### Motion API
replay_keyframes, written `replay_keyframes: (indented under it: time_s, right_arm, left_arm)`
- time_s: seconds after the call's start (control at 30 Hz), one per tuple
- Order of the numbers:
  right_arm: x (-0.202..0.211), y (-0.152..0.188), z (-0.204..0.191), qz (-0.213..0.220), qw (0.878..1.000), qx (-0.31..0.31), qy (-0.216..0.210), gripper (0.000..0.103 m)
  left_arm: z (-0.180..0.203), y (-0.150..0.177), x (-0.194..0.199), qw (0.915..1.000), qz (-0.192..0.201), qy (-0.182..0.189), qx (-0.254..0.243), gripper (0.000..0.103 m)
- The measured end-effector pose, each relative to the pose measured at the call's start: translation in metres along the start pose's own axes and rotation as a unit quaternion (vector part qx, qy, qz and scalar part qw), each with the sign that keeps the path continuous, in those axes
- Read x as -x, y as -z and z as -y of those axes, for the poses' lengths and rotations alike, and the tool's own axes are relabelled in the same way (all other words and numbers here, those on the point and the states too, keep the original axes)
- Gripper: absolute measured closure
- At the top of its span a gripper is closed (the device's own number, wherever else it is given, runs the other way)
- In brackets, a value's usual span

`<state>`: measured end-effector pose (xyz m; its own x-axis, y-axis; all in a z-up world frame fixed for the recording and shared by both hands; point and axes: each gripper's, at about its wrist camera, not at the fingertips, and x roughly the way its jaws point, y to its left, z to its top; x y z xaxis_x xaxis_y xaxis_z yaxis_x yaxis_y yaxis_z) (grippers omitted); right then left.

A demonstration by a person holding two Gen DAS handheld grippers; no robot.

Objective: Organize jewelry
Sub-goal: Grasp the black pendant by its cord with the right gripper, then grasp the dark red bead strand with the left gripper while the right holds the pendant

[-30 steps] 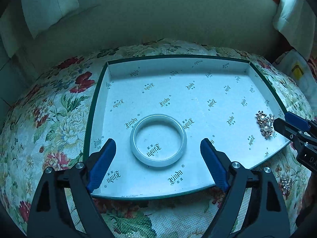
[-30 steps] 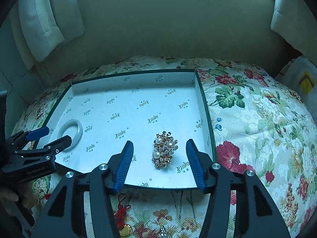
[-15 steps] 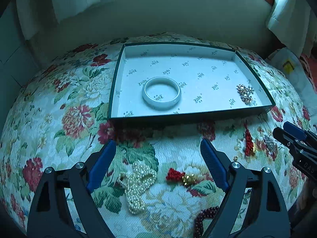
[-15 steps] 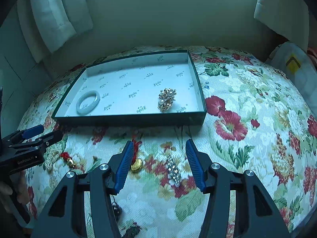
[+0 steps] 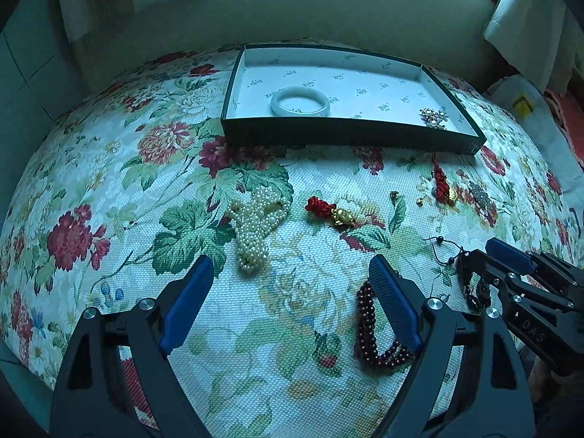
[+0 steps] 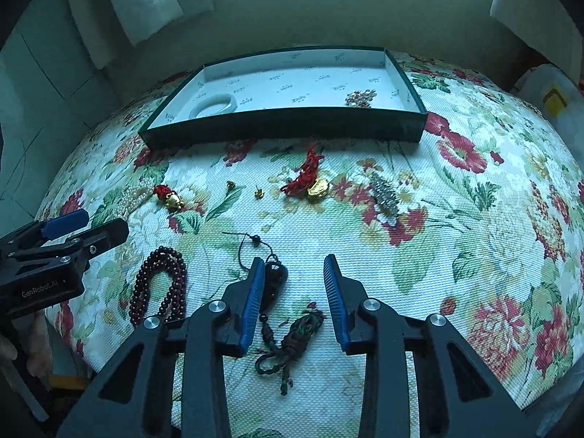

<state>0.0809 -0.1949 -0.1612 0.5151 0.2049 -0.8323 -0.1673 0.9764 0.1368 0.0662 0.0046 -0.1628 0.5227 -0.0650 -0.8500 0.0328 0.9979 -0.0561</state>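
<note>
A dark green tray [image 5: 346, 135] [image 6: 277, 124] with white lining holds a white bangle [image 5: 300, 101] [image 6: 213, 105] and a pearl brooch [image 5: 433, 117] [image 6: 360, 98]. Loose on the floral cloth lie a pearl necklace [image 5: 255, 221], a red-knot gold charm [image 5: 330, 212] [image 6: 168, 197], a red-tasselled gold charm [image 6: 310, 179], a crystal piece [image 6: 383, 191], dark red beads [image 5: 368, 332] [image 6: 160, 284] and a dark cord bracelet [image 6: 277, 325]. My left gripper [image 5: 288, 306] is open and empty near the pearls. My right gripper [image 6: 294, 303] is open and empty over the cord bracelet.
Two small gold earrings [image 6: 244, 189] lie mid-cloth. A pale wall and white curtains [image 6: 146, 3] stand behind the table. A white bag with a yellow mark [image 5: 525, 106] sits at the right. The cloth drops away at the near edge.
Both grippers have pulled back from the tray toward the near edge of the table. The bangle and brooch stay in the tray. The loose jewelry has come into view.
</note>
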Motion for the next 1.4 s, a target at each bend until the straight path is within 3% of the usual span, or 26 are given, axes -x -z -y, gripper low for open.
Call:
replay_keyframes:
  time_s: [0.33, 0.5, 1.2, 1.4]
  right_arm:
    - [-0.009, 0.006, -0.012, -0.012, 1.0, 0.013, 0.0, 0.075]
    - [-0.01, 0.005, -0.016, -0.012, 1.0, 0.026, 0.007, 0.086]
    - [0.016, 0.011, 0.026, -0.002, 0.999, -0.012, 0.037, 0.086]
    - [0.017, 0.012, 0.03, -0.001, 0.999, -0.022, 0.032, 0.086]
  left_arm:
    - [-0.005, 0.011, 0.002, 1.0, -0.006, -0.002, 0.007, 0.016]
    - [-0.003, 0.012, 0.0, 0.9999, -0.009, -0.001, 0.004, 0.016]
    - [0.053, 0.022, -0.011, 0.9982, -0.033, 0.031, -0.039, 0.016]
    - [0.062, 0.03, -0.017, 0.9972, -0.039, 0.026, -0.058, 0.038]
